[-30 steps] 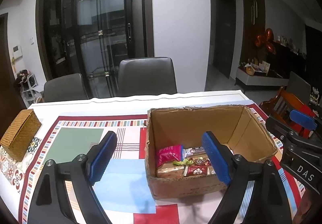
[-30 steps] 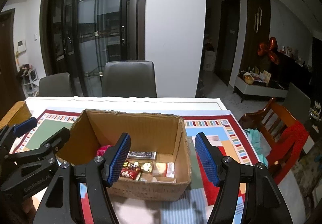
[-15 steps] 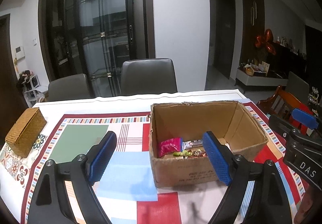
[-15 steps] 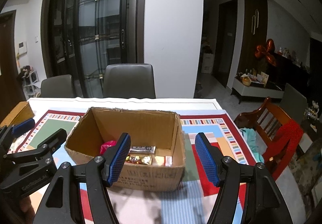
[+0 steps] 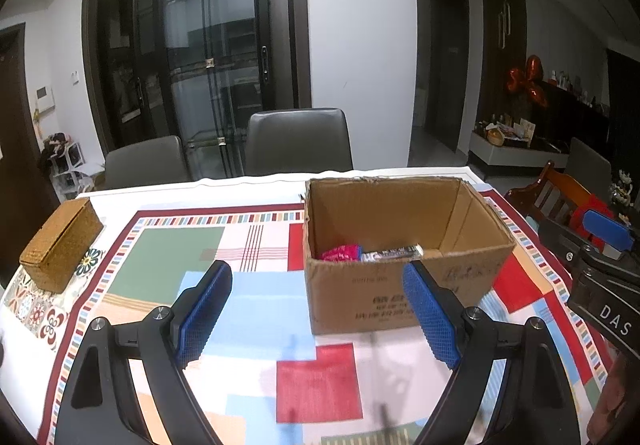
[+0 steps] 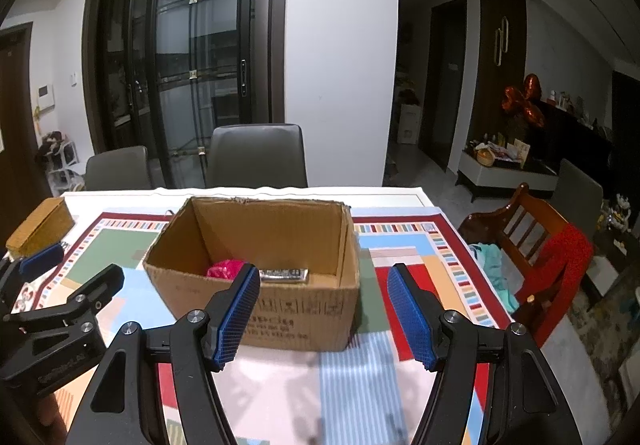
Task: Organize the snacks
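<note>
An open cardboard box stands on the patterned tablecloth. Over its front wall I see a pink snack packet and a silver bar wrapper; the rest of its contents are hidden. My left gripper hovers open in front of the box's left corner, nothing between its blue pads. My right gripper is open and empty too, just short of the box's front right part. Each gripper shows at the edge of the other's view.
A woven straw box sits at the table's left edge. Two grey chairs stand behind the table. A wooden chair with red cloth is on the right. The tablecloth spreads left of the box.
Both grippers have drawn back from above the box toward the near side, so less of its inside shows. Their jaws have kept the same opening.
</note>
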### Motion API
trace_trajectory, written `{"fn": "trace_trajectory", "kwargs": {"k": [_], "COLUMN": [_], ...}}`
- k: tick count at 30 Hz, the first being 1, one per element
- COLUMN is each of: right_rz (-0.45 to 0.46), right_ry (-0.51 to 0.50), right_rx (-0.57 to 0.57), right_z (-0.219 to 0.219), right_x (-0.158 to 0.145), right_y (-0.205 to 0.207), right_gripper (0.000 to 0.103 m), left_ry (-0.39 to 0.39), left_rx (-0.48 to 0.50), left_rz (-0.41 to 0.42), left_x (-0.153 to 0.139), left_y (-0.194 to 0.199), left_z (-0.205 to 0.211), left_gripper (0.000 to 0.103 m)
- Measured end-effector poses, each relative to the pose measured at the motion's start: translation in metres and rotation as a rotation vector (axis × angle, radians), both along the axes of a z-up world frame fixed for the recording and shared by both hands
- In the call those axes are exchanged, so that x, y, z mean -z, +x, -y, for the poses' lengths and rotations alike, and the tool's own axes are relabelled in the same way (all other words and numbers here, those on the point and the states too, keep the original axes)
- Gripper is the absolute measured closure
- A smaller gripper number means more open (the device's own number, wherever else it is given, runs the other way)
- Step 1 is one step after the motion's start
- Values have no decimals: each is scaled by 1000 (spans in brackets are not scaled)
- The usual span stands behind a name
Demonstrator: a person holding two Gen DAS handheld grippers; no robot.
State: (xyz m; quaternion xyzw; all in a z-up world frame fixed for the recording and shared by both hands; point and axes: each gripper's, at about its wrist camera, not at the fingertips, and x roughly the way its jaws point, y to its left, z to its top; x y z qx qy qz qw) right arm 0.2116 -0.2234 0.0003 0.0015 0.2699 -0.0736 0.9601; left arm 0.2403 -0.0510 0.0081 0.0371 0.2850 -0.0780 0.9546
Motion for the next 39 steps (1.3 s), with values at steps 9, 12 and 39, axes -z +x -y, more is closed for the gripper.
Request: {"fn": "trace_trajectory", "kwargs": {"k": [9, 12, 39], "right_rz": [-21, -27, -105], "right_ry": [21, 28, 59], "right_rx": [1, 2, 22], "right_z": [2, 2, -5], "right_x": [8, 10, 31], "right_y": [-27, -37, -141], "right_gripper": [36, 36, 36], "left_ry": [15, 18, 15], "left_rx": [8, -1, -48], "left_rz": [4, 7, -61], "left_x": [3, 4, 29], "left_y": [-29, -40, -146], "left_z": [-1, -3, -28], "left_gripper": [15, 15, 15]}}
